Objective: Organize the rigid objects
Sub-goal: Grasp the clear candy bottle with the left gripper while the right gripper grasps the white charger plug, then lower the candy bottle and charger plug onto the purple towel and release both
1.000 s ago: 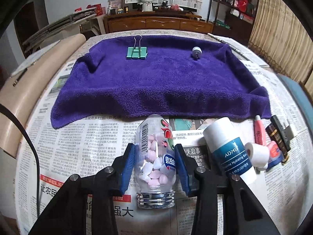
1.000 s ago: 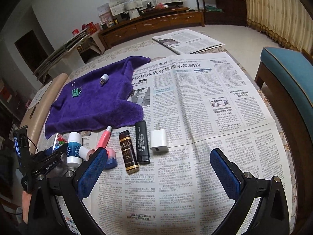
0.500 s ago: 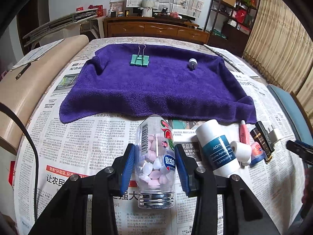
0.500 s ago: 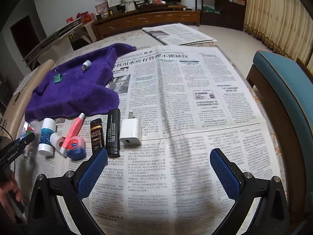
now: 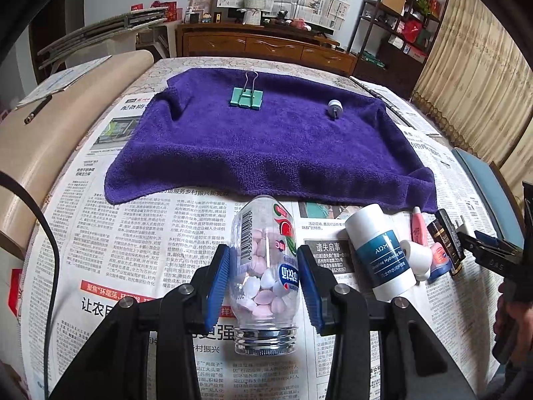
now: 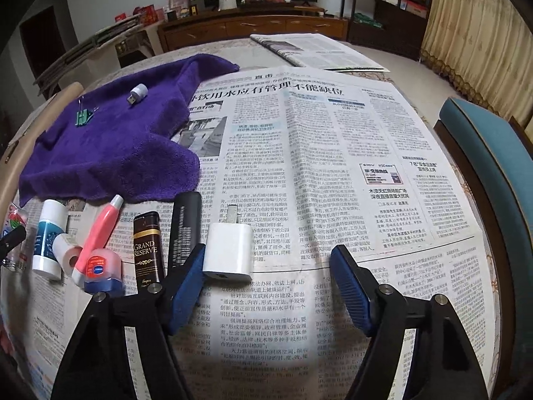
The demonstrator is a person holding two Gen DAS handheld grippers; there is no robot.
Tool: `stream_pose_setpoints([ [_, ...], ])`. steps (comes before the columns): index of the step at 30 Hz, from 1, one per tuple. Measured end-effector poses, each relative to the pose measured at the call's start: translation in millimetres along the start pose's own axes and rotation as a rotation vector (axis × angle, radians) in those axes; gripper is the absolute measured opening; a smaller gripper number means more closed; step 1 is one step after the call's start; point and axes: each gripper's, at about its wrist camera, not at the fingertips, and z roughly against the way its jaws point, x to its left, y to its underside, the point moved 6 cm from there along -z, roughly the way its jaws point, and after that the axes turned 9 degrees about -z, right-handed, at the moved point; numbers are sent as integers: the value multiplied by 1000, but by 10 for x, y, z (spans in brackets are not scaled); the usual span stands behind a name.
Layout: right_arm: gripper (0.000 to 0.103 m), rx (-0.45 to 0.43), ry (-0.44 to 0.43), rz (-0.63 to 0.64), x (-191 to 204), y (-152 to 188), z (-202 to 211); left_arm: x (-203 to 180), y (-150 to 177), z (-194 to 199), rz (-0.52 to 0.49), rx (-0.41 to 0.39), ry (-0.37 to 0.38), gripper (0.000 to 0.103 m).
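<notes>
The room was a living room with a long wooden sideboard (image 5: 263,45) at the back and beige curtains (image 5: 479,76) on the right. The table was covered in newspaper (image 6: 333,173), with a purple towel (image 5: 263,146) spread across the far side. On it sat a green binder clip (image 5: 246,97) and a small USB plug (image 5: 334,107). The left gripper (image 5: 263,281) had its pads squeezed onto a clear candy bottle (image 5: 265,273), long axis running away from the camera, cap end toward it, base pointing at the towel. The right gripper (image 6: 266,283) sat wide apart, its left pad just beside a white charger (image 6: 228,250).
</notes>
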Motion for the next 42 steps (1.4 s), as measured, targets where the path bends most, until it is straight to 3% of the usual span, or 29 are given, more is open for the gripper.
stream_pose_setpoints([
  [5,59,-37,-1,37,93,-7,-38,28,17,-16,9,6,5,39],
  [9,26,-55,-17,61,176,7,-5,30,3,7,12,6,10,39],
  [23,26,-36,-86,-16,98,-41,160,160,-149,211,28,-6,10,39],
  [34,26,-111,-169,63,688,-424,530,358,-616,352,14,-39,-2,39],
  [42,26,-103,-210,70,1012,-815,441,537,-1049,258,5,-58,-13,39],
])
